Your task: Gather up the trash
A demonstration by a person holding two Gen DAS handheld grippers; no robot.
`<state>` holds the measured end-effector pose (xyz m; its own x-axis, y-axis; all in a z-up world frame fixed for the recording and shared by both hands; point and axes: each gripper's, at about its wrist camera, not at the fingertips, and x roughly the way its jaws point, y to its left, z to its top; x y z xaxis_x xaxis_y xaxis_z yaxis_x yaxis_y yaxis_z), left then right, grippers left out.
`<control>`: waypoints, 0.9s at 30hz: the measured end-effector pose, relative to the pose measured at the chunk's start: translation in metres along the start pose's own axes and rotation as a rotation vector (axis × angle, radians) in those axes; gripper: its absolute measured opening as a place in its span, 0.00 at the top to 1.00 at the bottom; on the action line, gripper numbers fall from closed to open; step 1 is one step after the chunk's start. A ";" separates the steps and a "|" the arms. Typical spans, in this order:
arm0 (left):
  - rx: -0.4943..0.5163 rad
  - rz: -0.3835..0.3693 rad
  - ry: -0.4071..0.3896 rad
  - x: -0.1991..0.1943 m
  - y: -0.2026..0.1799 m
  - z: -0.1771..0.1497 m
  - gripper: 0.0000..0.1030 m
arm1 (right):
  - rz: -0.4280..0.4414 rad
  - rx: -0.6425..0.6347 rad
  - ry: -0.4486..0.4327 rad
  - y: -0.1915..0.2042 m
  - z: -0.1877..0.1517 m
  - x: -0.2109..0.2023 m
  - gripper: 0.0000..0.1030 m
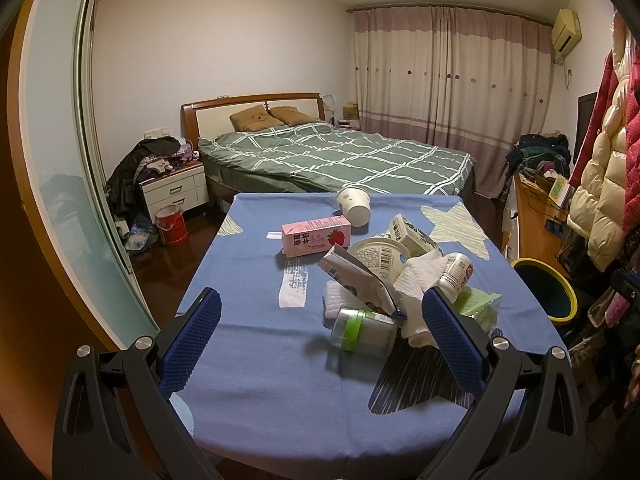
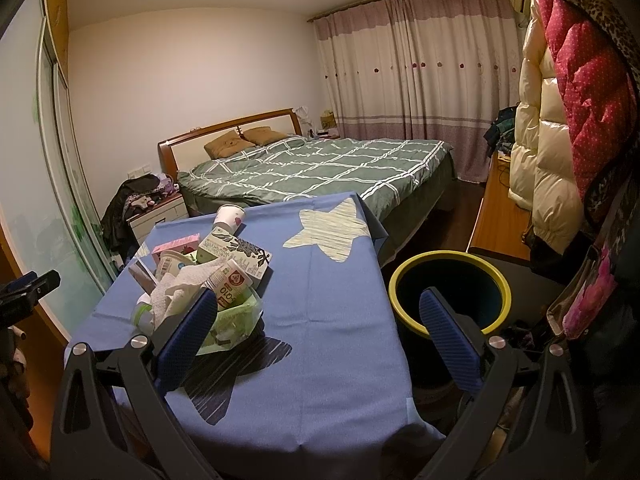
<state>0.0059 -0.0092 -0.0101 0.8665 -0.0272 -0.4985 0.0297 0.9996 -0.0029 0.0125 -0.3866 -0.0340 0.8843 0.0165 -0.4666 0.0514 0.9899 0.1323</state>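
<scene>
A pile of trash lies on the blue-clothed table (image 1: 248, 360): a clear jar with a green band (image 1: 362, 328), crumpled white paper towel (image 1: 416, 280), a torn carton (image 1: 356, 276), a white tub (image 1: 376, 254), a small yogurt bottle (image 1: 456, 270), a green plastic wrapper (image 1: 480, 306), a pink strawberry milk carton (image 1: 316, 236) and a tipped paper cup (image 1: 354, 204). My left gripper (image 1: 320, 312) is open, above the table's near side, jaws either side of the jar. My right gripper (image 2: 318, 312) is open and empty, between the pile (image 2: 200, 276) and the yellow-rimmed bin (image 2: 450, 288).
The bin (image 1: 546, 288) stands on the floor right of the table. A bed (image 1: 340, 156) lies beyond the table, with a nightstand (image 1: 174, 192) and red bucket (image 1: 172, 224) at left. Coats (image 2: 560, 120) hang at right over a wooden desk (image 2: 500, 216).
</scene>
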 end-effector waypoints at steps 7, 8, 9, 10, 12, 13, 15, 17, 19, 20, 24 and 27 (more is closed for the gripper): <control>0.004 -0.001 0.001 0.003 -0.001 -0.003 0.04 | -0.002 0.003 -0.001 0.000 0.000 0.001 0.06; 0.004 -0.001 0.002 0.004 -0.001 -0.003 0.04 | -0.001 0.004 -0.001 0.000 0.000 0.001 0.06; 0.004 -0.001 0.002 0.004 -0.002 -0.004 0.04 | -0.001 0.004 -0.002 0.000 0.000 0.001 0.06; 0.002 -0.001 0.002 0.001 -0.001 0.000 0.04 | 0.000 0.005 -0.002 0.000 0.000 0.001 0.06; 0.003 -0.002 0.003 0.001 -0.001 -0.001 0.04 | -0.002 0.004 -0.001 0.000 0.000 0.001 0.06; 0.003 -0.002 0.003 0.002 -0.002 -0.001 0.04 | -0.002 0.003 -0.001 0.000 0.000 0.001 0.06; 0.004 -0.002 0.004 0.002 -0.002 -0.003 0.04 | -0.001 0.005 0.000 0.000 0.001 0.001 0.06; 0.005 -0.002 0.005 0.003 -0.002 -0.004 0.04 | -0.002 0.004 0.000 0.000 0.001 0.001 0.06; 0.004 -0.003 0.005 0.003 -0.001 -0.005 0.04 | -0.001 0.005 -0.001 0.000 0.001 0.001 0.06; 0.004 -0.003 0.005 0.004 -0.001 -0.006 0.04 | -0.001 0.005 -0.001 0.000 0.000 0.001 0.06; 0.006 -0.001 0.003 0.002 -0.004 -0.003 0.04 | -0.002 0.006 0.000 0.000 0.001 0.002 0.06; 0.006 -0.001 0.004 0.003 -0.005 -0.005 0.04 | -0.002 0.005 0.000 -0.001 0.000 0.001 0.06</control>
<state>0.0060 -0.0146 -0.0159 0.8647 -0.0278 -0.5016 0.0333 0.9994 0.0020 0.0136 -0.3871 -0.0343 0.8842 0.0149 -0.4668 0.0549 0.9892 0.1356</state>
